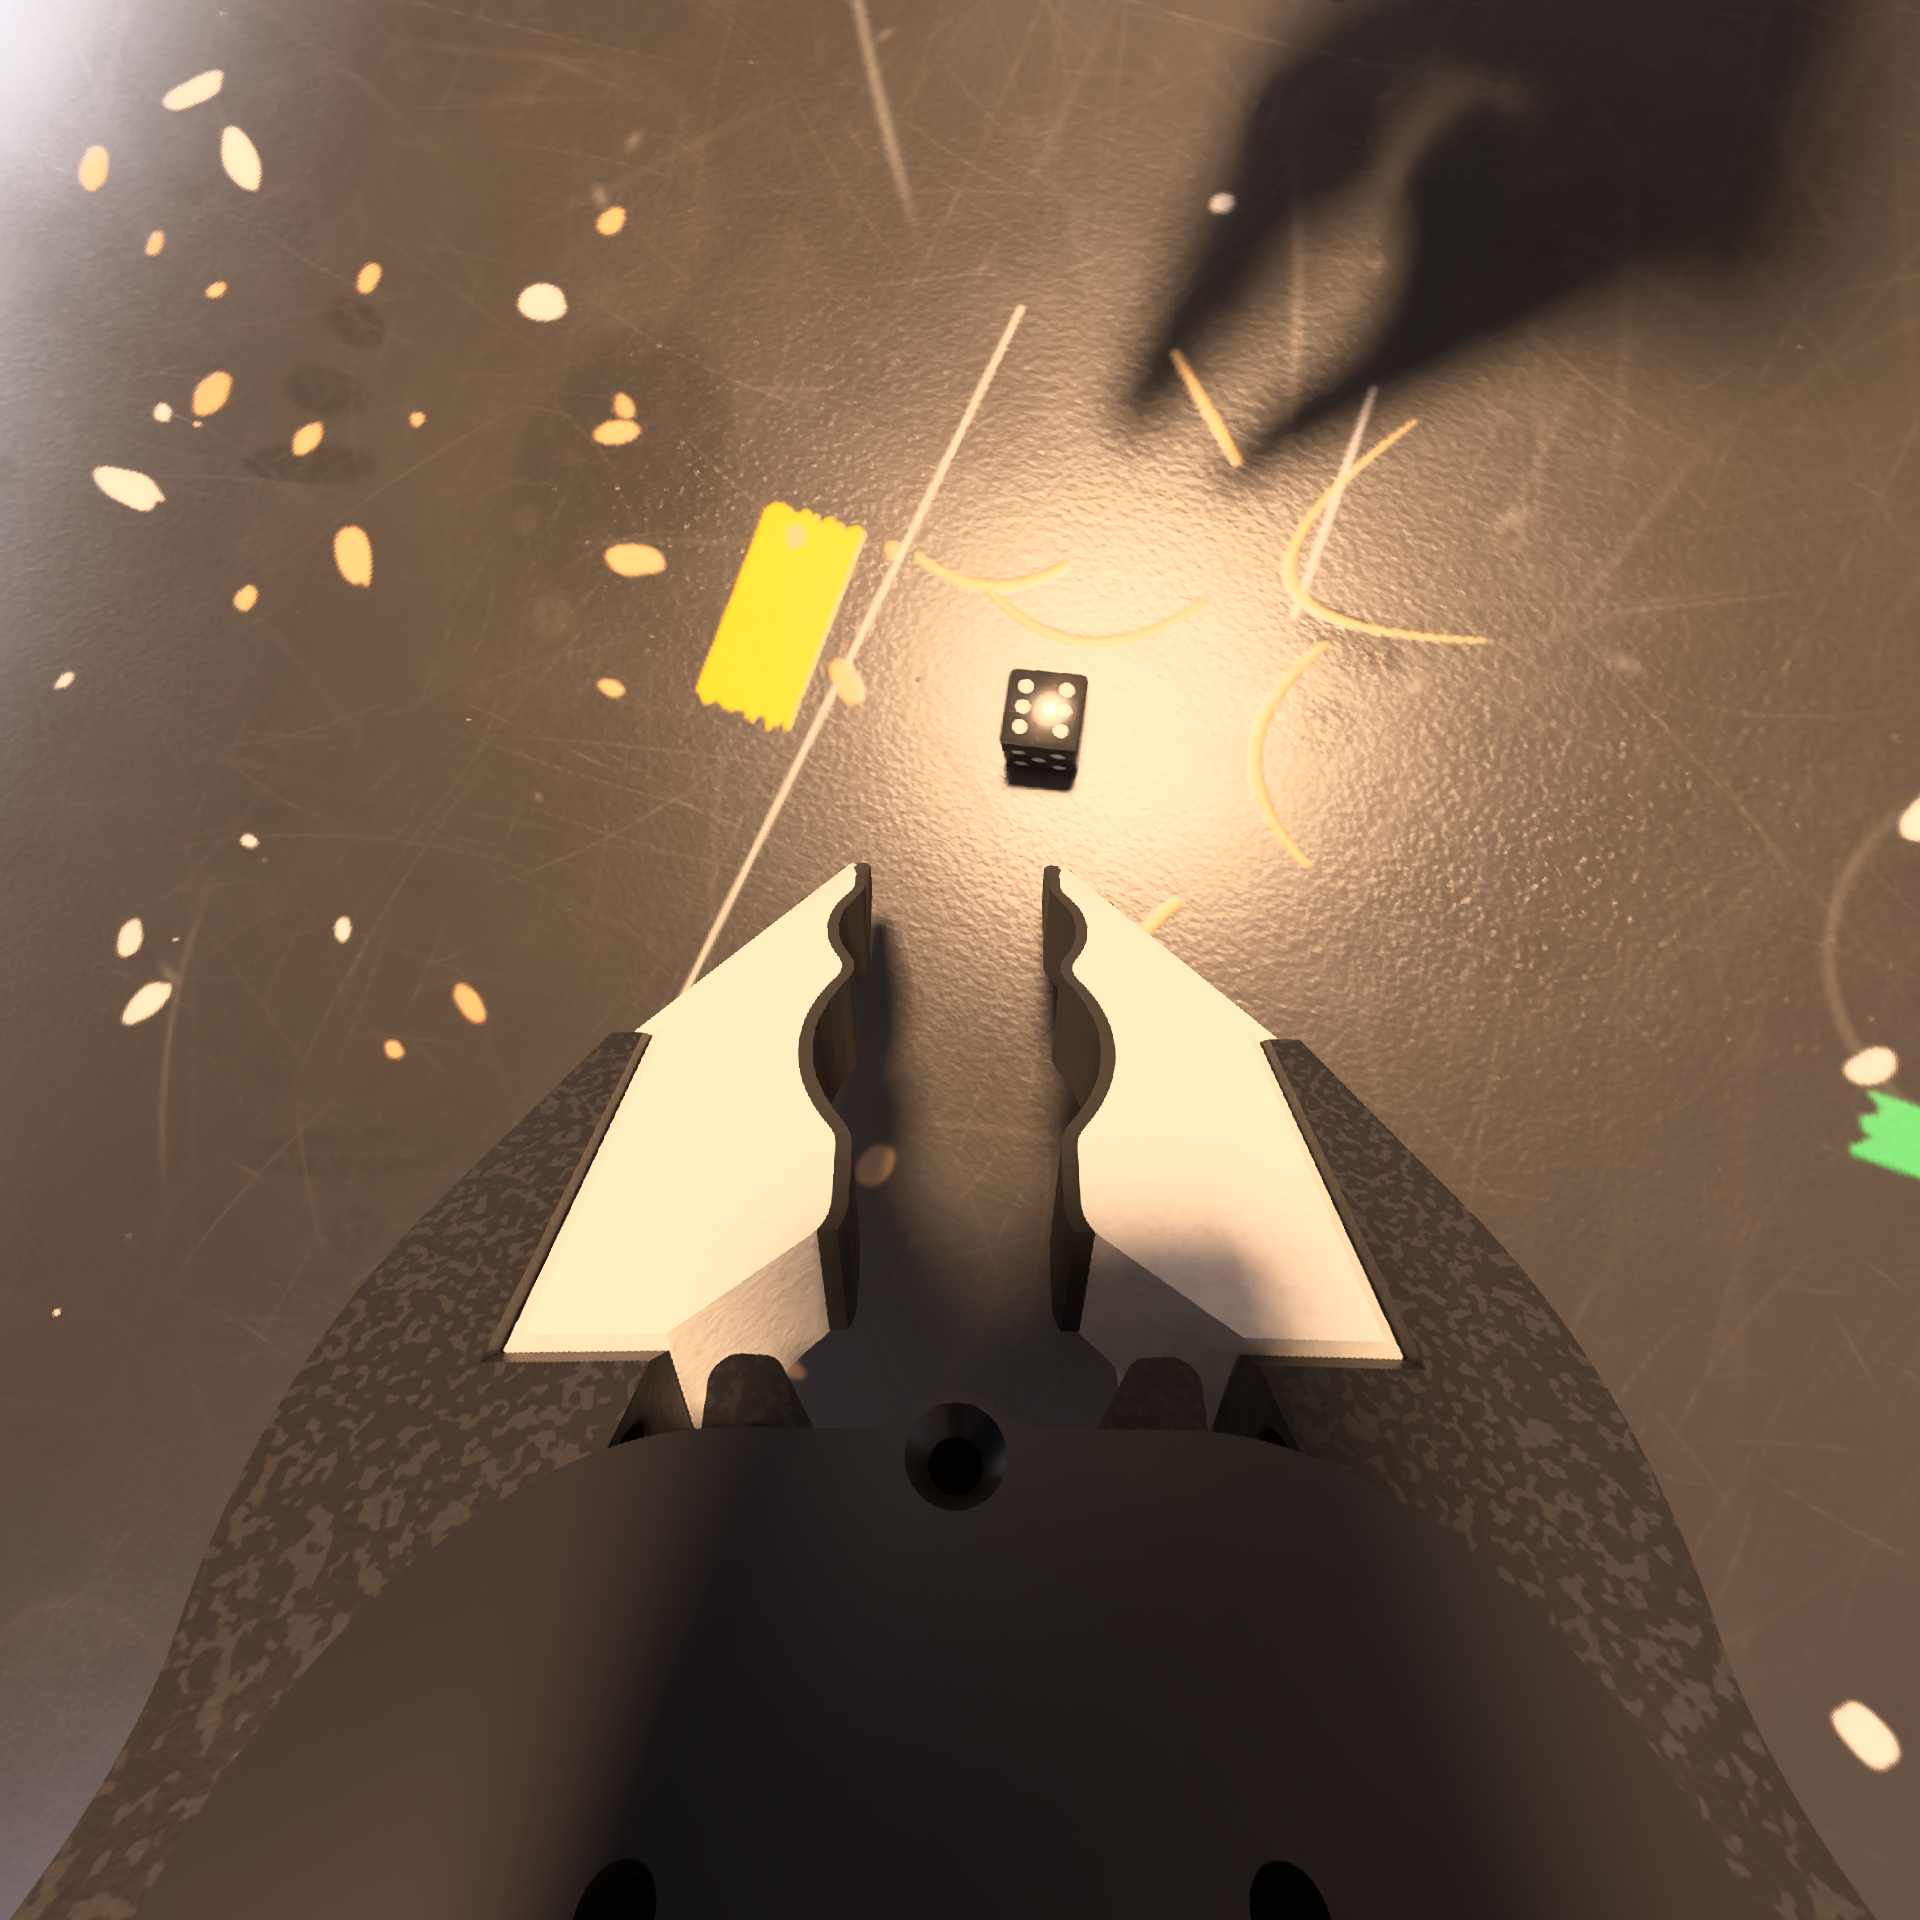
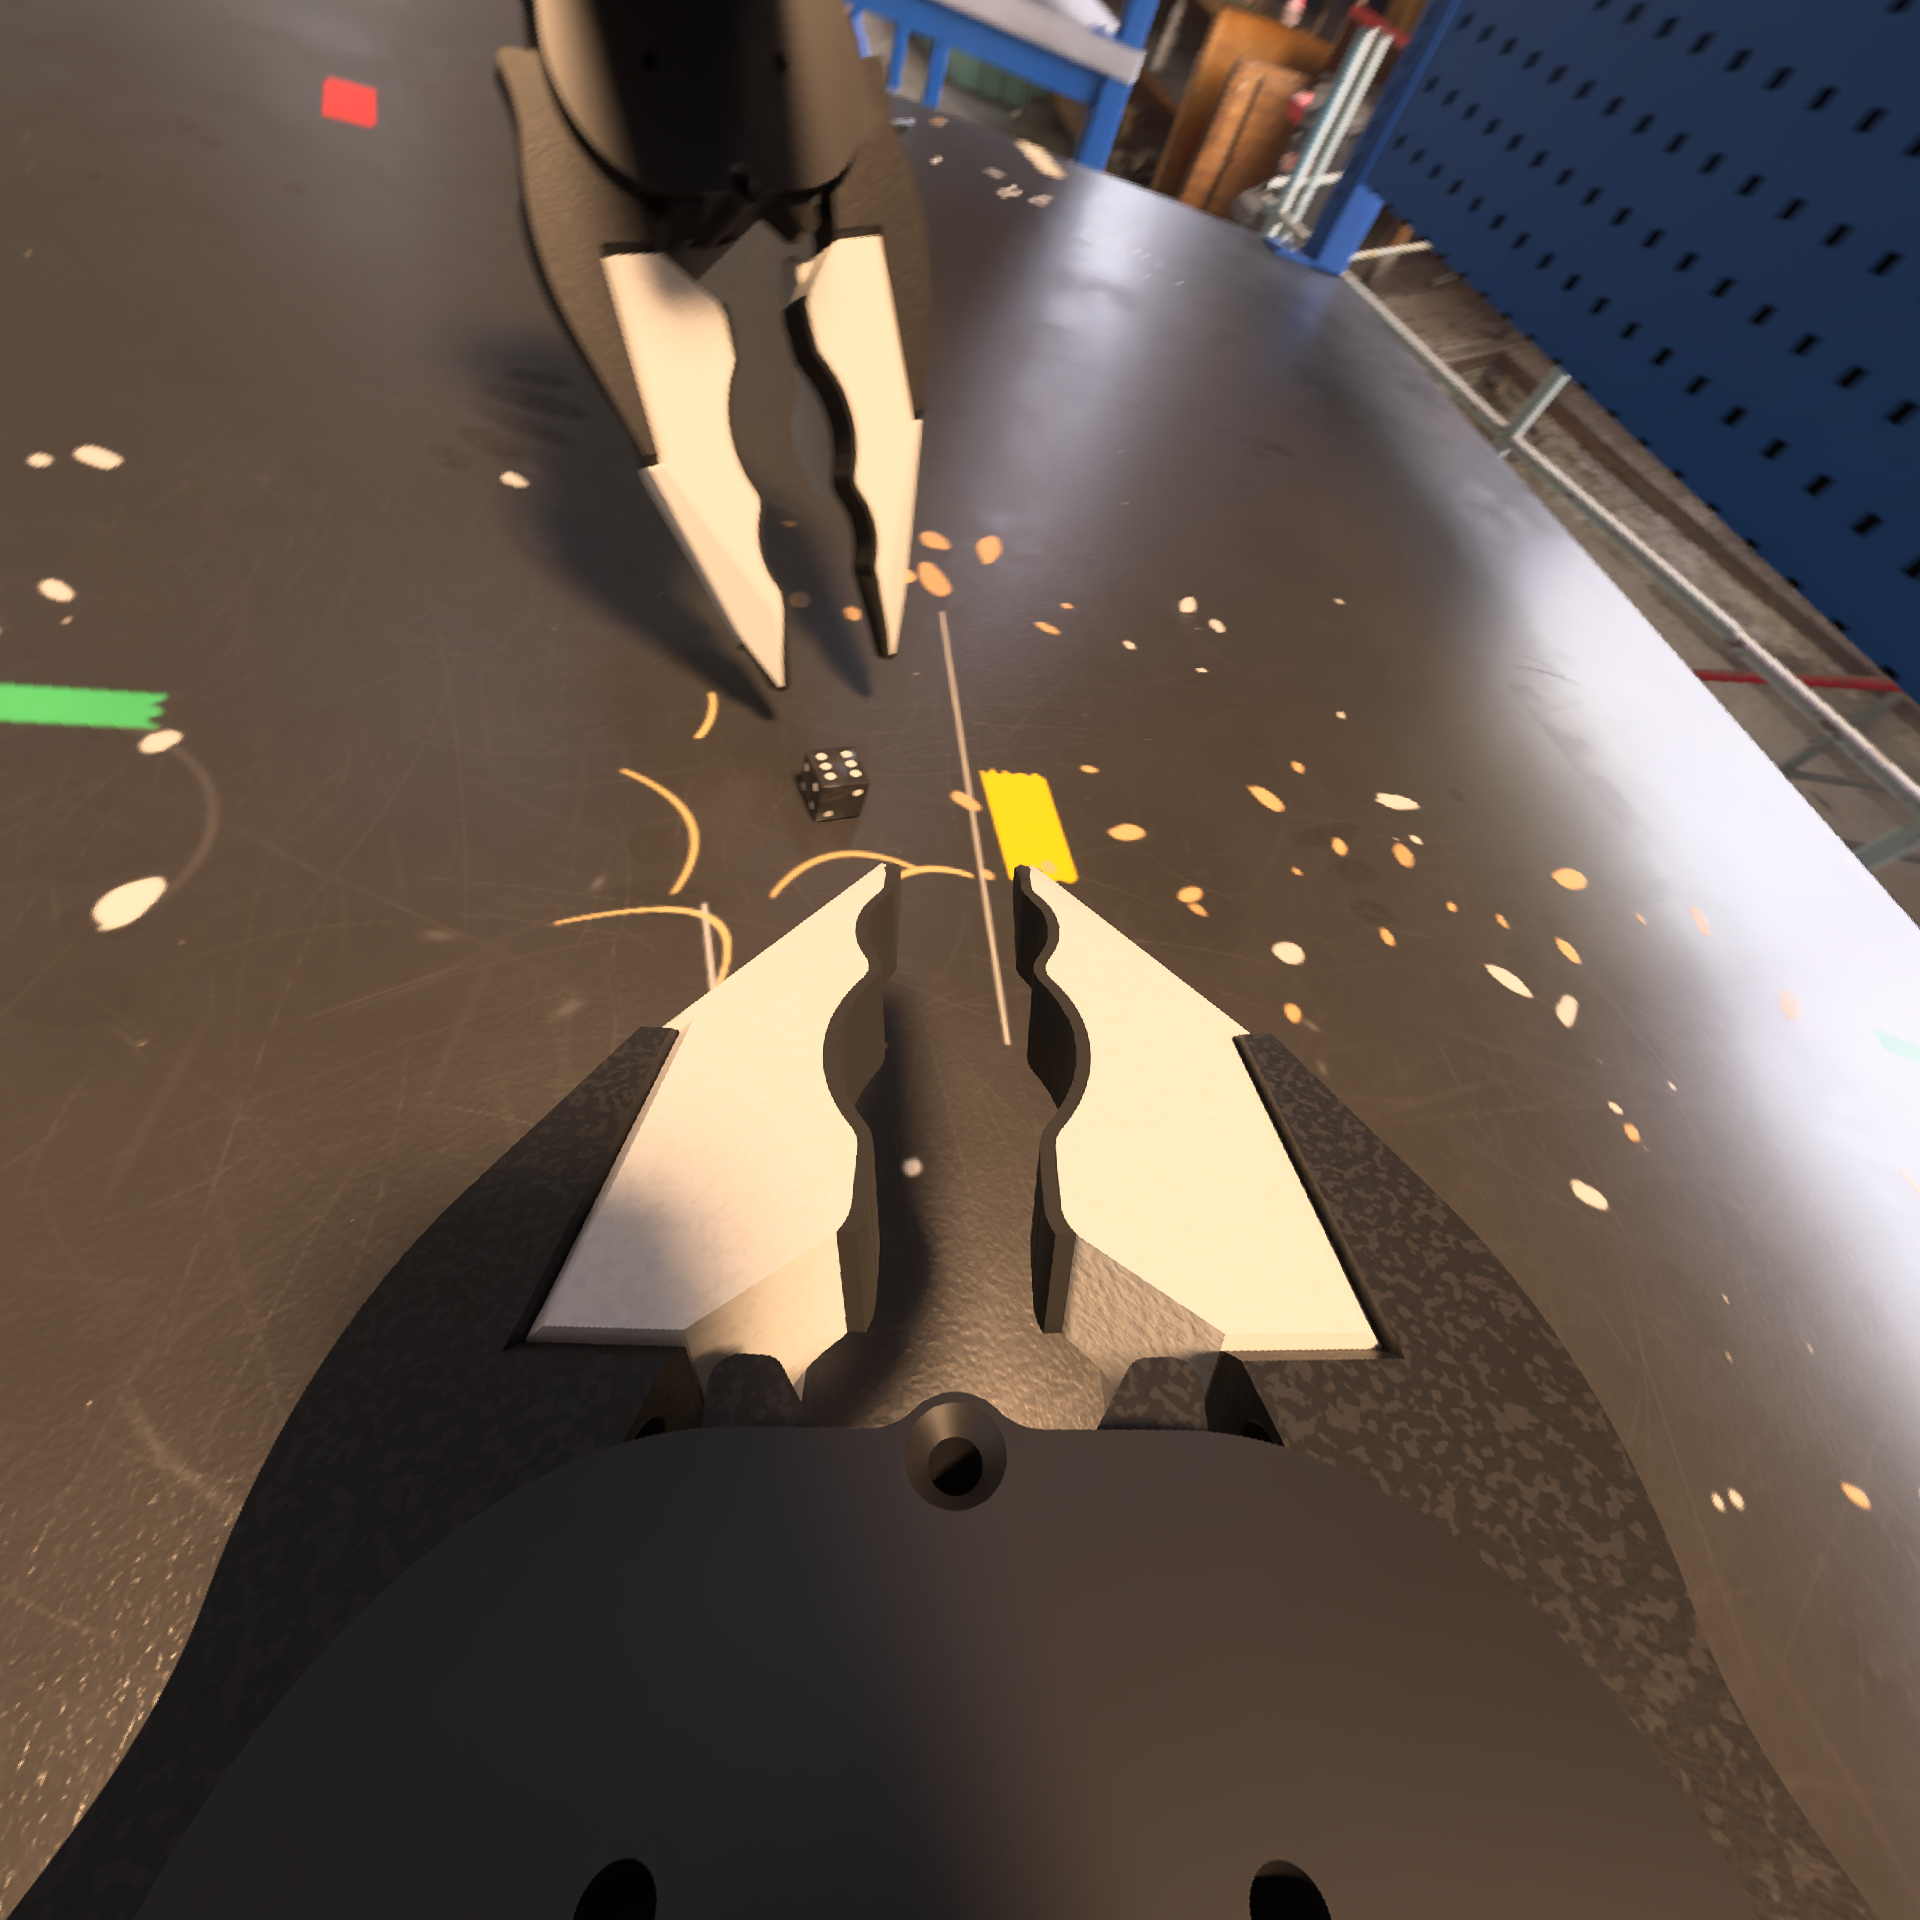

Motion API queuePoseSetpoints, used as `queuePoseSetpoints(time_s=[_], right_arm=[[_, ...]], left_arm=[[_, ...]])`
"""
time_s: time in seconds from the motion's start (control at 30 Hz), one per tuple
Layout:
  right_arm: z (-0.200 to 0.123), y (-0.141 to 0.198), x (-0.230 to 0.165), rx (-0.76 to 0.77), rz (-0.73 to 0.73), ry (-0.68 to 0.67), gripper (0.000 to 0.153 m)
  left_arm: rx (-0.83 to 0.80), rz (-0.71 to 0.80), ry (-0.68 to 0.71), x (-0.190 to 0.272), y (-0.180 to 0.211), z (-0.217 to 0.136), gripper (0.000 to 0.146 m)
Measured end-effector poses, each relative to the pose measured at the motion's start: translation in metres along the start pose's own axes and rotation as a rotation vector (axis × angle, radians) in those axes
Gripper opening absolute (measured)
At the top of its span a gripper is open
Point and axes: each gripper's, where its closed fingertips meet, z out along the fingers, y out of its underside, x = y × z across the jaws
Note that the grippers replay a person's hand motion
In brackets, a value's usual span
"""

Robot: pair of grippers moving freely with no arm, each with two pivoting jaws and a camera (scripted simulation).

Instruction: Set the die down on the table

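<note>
On the table (image 1: 1455, 935), the die (image 1: 1043, 725) lies free ahead of both grippers' parted, empty fingers (image 1: 748, 1091).

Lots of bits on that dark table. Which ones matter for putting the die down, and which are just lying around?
Part of the job:
die
table
left tool, open
right tool, open

Just lying about:
yellow tape
green tape
red square
pale flecks

Warm dim light, glare on table (image 2: 1299, 343), edges warped.
</note>
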Motion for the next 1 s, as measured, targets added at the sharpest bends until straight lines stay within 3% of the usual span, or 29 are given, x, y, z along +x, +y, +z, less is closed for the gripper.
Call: queuePoseSetpoints(time_s=[0.17, 0.53, 1.0], right_arm=[[-0.01, 0.004, 0.011, 0.053, 0.086, 0.072, 0.022], [-0.009, 0.01, 0.011, 0.027, 0.08, 0.094, 0.022], [-0.008, 0.009, 0.008, 0.02, 0.08, 0.075, 0.022]], left_arm=[[-0.012, 0.009, 0.08, 0.013, 0.001, 0.005, 0.028], [0.012, 0.028, 0.206, 0.038, -0.011, 0.015, 0.024], [0.099, -0.039, 0.097, 0.009, -0.009, -0.006, 0.028]])
